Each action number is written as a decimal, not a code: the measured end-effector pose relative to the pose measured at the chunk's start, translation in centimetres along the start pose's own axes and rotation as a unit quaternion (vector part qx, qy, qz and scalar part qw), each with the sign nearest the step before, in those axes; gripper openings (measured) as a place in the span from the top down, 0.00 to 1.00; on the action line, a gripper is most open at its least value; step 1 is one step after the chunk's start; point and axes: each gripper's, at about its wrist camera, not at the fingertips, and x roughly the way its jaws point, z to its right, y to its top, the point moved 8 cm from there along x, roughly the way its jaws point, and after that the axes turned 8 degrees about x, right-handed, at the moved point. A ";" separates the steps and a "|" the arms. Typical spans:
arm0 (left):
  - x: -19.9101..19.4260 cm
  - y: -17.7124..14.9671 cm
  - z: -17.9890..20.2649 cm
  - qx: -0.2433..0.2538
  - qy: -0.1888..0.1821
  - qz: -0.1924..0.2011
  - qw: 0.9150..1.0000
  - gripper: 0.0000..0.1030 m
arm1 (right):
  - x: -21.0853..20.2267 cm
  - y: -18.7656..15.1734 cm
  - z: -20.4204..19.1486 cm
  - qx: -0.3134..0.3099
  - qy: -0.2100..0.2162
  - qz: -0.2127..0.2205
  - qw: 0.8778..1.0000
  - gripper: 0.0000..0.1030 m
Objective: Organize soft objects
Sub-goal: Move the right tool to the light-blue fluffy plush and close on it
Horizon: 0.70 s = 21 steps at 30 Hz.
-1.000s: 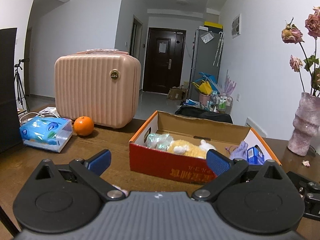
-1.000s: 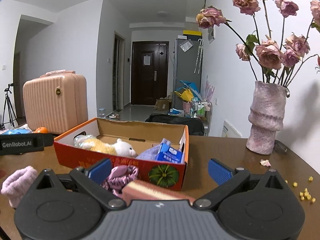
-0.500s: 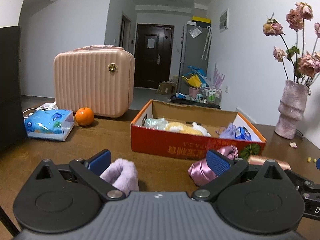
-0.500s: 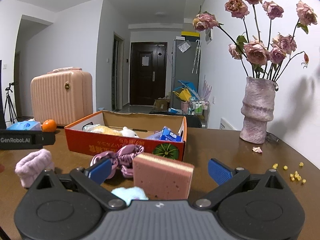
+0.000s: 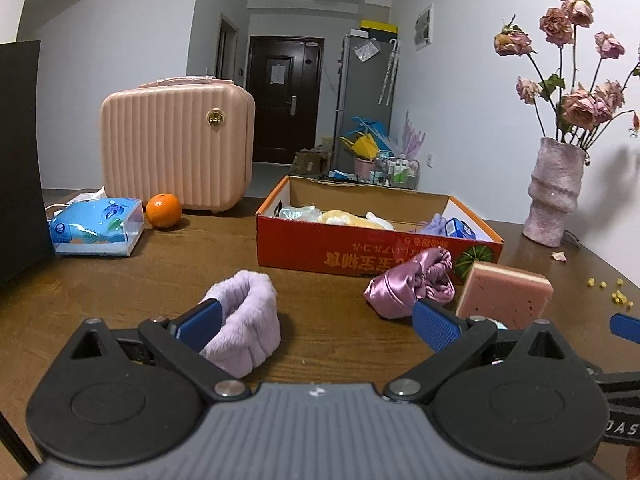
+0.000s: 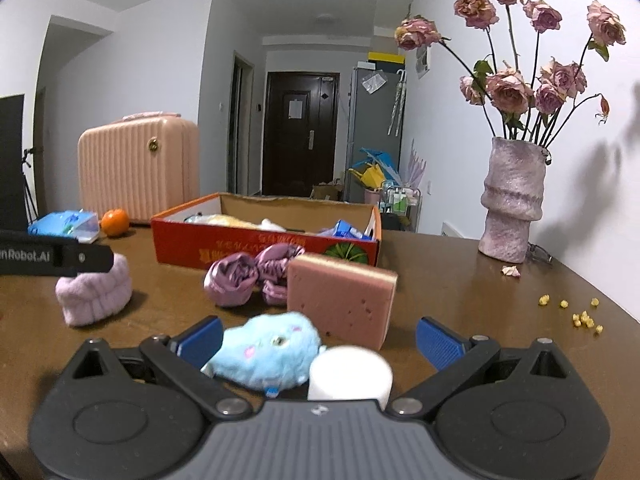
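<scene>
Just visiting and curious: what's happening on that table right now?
Both grippers open, holding nothing. Left gripper by the purple headband; right gripper over the blue plush. Box beyond; sponge between.

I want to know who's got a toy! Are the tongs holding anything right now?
No, nothing is held. Both tongs are open: the left tongs sit by the purple headband, the right tongs by the blue plush.

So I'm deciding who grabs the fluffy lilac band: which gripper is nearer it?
Left. The left gripper has the fluffy lilac band beside its left finger; the right gripper sits off to its right, over the blue plush.
</scene>
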 end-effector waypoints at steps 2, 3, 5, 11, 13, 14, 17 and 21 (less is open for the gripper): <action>-0.4 -0.3 -0.2 0.002 -0.005 0.000 1.000 0.00 | -0.2 -0.2 -0.2 -0.002 0.001 -0.001 1.000 0.00; -0.6 -0.4 -0.2 0.003 -0.007 0.000 1.000 0.00 | -0.2 -0.3 -0.3 -0.003 0.000 -0.002 1.000 0.00; -0.9 -0.6 -0.2 0.006 -0.010 0.000 1.000 0.00 | -0.2 -0.5 -0.4 -0.005 -0.002 -0.004 1.000 0.00; -0.8 -0.8 -0.4 0.005 -0.017 -0.004 1.000 0.00 | 0.3 -0.7 -0.5 -0.011 -0.007 -0.013 1.000 0.00; -0.6 -0.9 -0.5 0.004 -0.020 -0.007 1.000 0.00 | 0.8 -0.9 -0.6 -0.017 -0.007 -0.023 1.000 0.00; -0.6 -0.9 -0.5 0.004 -0.020 -0.007 1.000 0.00 | 1.2 -1.0 -0.7 -0.023 -0.005 -0.030 0.999 0.00; -0.4 -0.9 -0.7 0.003 -0.021 -0.009 1.000 0.00 | 2.3 -1.3 -1.2 -0.046 -0.005 -0.046 0.998 0.00; -0.3 -0.9 -1.0 0.010 -0.016 -0.008 1.000 0.00 | 4.1 -1.6 -1.8 -0.076 -0.009 -0.067 0.995 0.00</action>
